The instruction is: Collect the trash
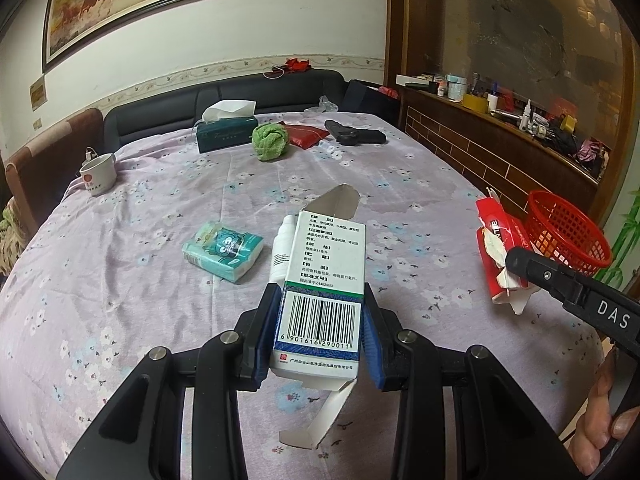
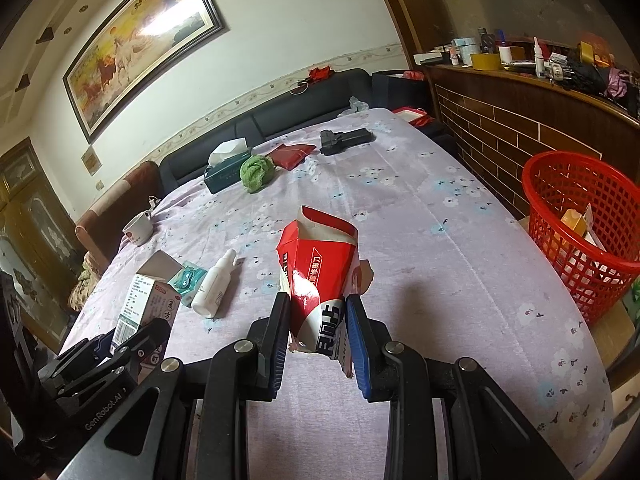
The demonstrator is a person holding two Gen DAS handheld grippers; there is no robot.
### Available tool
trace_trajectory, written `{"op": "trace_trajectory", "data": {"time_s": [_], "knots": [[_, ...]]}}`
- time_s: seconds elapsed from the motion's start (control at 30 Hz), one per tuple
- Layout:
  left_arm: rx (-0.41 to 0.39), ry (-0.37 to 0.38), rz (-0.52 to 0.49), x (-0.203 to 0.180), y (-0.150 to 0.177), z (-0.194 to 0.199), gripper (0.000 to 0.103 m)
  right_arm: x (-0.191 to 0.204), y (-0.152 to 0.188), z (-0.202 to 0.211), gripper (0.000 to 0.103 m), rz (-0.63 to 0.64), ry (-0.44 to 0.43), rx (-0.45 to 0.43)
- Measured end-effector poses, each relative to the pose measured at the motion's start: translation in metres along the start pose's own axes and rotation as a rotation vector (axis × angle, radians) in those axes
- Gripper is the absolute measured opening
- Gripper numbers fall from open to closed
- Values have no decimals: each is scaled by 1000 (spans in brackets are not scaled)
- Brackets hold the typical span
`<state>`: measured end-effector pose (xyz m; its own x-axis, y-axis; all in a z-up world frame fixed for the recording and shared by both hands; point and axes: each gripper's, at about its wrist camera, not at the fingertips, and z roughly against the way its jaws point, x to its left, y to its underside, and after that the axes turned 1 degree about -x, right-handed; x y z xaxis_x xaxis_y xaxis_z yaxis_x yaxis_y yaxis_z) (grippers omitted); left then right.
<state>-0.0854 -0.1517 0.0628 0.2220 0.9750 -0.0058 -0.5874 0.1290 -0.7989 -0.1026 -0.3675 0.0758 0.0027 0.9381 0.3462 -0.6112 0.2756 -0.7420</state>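
White medicine box [image 1: 320,300] — both flaps open, clamped, raised above table. Red carton [image 2: 320,276] — torn, crumpled, clamped near red basket [image 2: 580,220].

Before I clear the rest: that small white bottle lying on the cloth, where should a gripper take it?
Grip the white bottle across its wide lower body, coming down from above. It lies flat on the tablecloth with its narrow cap pointing away, and its long sides look clear.

A white wall [image 2: 280,20] is hung with a dark-framed horse painting [image 2: 140,40]. A dark padded sofa back [image 1: 240,96] is seen below it, and a brown brick-patterned wooden counter [image 2: 520,128] at the right.
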Motion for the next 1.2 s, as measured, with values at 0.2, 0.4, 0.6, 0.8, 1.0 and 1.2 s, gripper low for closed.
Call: {"op": "trace_trajectory", "data": {"time_s": [0.2, 0.4, 0.6, 0.8, 1.0, 1.2], "knots": [[-3, 14, -17, -10, -4, -1, 36, -6, -1, 3, 30, -10, 1, -3], [-7, 33, -36, -24, -10, -3, 36, -16, -3, 8, 30, -28, 5, -14], [2, 73, -59, -44, -21, -8, 36, -31, -8, 16, 30, -53, 12, -30], [16, 183, -104, -86, -43, -13, 36, -65, -22, 37, 30, -108, 36, -73], [68, 330, -135, -144, -66, -28, 36, -126, -41, 72, 30, -189, 112, -148], [123, 451, -155, -210, -83, -49, 36, -191, -61, 94, 31, -287, 158, -184]]}}
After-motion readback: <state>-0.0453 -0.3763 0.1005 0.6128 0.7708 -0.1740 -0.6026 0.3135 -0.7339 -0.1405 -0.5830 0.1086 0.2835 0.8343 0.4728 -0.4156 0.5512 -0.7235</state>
